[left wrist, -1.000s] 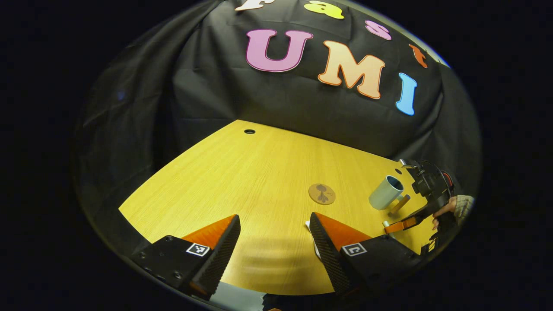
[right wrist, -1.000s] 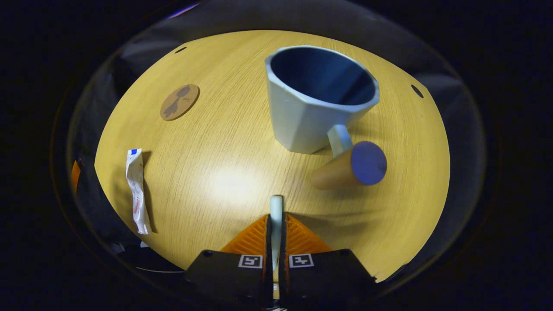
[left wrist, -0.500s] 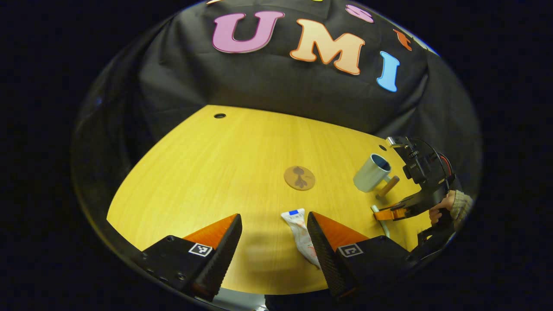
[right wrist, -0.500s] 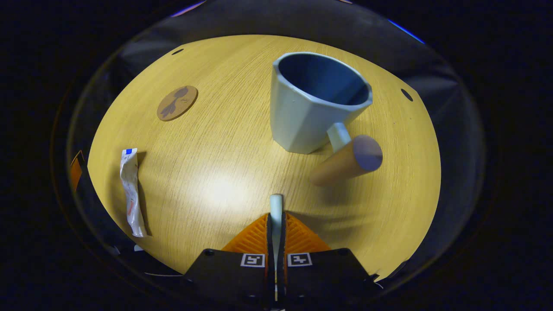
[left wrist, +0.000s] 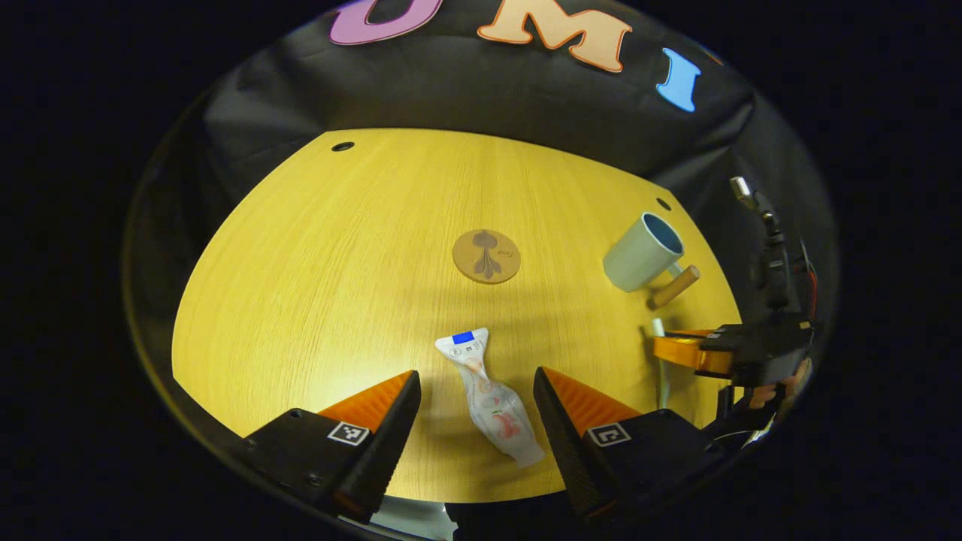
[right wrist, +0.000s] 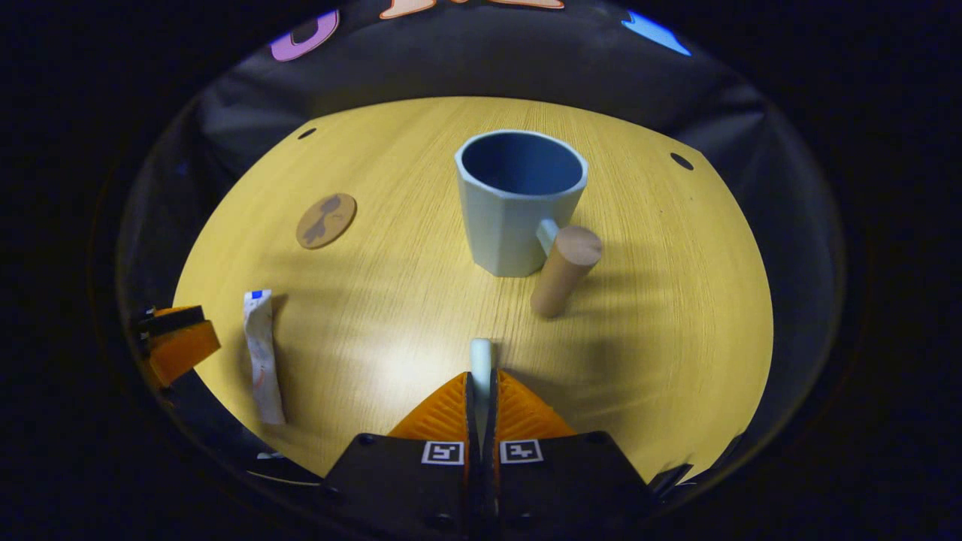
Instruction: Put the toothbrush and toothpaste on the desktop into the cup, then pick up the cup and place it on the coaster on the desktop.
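A white toothpaste tube [left wrist: 487,391] with a blue cap end lies flat on the yellow desk [left wrist: 323,255], between the spread fingers of my open left gripper [left wrist: 475,398]; it also lies at the left as the toothpaste tube [right wrist: 261,353] in the right gripper view. My right gripper [right wrist: 481,376] is shut on a pale toothbrush [right wrist: 479,357], whose end sticks out past the fingertips. A pale blue cup [right wrist: 515,199] with a wooden handle [right wrist: 564,267] stands upright ahead of it. The round brown coaster [left wrist: 486,255] lies mid-desk.
The right gripper [left wrist: 699,349], held by a hand [left wrist: 774,387], is at the right of the left gripper view, near the cup [left wrist: 642,252]. The left gripper's finger [right wrist: 176,346] is at the left edge of the right gripper view. Small holes [left wrist: 343,146] mark the desk's far corners.
My left gripper has moved forward and tilted down, so the toothpaste tube now lies between its fingers. My right gripper has pulled back from the cup with the toothbrush held.
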Demonstrator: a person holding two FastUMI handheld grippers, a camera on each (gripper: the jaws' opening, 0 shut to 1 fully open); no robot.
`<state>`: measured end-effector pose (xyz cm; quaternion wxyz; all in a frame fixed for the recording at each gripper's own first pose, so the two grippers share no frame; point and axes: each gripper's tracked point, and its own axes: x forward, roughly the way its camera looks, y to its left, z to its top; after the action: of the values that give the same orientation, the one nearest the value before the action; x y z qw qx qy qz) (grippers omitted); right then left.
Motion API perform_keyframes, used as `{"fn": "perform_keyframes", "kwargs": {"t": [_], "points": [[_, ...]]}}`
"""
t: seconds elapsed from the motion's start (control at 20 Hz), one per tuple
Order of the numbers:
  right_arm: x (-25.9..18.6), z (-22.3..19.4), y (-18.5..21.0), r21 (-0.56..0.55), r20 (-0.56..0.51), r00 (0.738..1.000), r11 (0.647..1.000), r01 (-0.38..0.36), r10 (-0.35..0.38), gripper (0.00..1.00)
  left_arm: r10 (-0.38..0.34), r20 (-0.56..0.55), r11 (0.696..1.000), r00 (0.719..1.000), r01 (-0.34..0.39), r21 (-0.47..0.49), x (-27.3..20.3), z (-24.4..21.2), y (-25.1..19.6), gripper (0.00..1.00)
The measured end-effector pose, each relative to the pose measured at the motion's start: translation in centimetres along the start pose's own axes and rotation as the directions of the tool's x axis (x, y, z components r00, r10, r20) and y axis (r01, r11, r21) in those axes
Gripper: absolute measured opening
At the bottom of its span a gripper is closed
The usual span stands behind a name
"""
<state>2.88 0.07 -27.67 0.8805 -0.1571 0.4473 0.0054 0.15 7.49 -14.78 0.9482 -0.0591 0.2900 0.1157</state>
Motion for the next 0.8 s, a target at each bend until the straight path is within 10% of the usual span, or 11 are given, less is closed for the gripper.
{"fn": "perform_keyframes", "kwargs": {"t": [0.65, 0.8], "points": [[-5.8, 2.8, -1.8, 0.056, 0.219, 0.975, 0.997, -0.050, 0.037, 0.03, 0.168, -0.302, 0.979, 0.938, -0.194, -0.057, 5.5, -2.2, 0.6, 0.89], [-6.4, 3.9, -2.3, 0.061, 0.252, 0.967, 0.996, -0.058, 0.041, 0.03, 0.173, -0.341, 0.973, 0.924, -0.215, -0.088, 6.0, -3.0, 0.7, 0.74]]}}
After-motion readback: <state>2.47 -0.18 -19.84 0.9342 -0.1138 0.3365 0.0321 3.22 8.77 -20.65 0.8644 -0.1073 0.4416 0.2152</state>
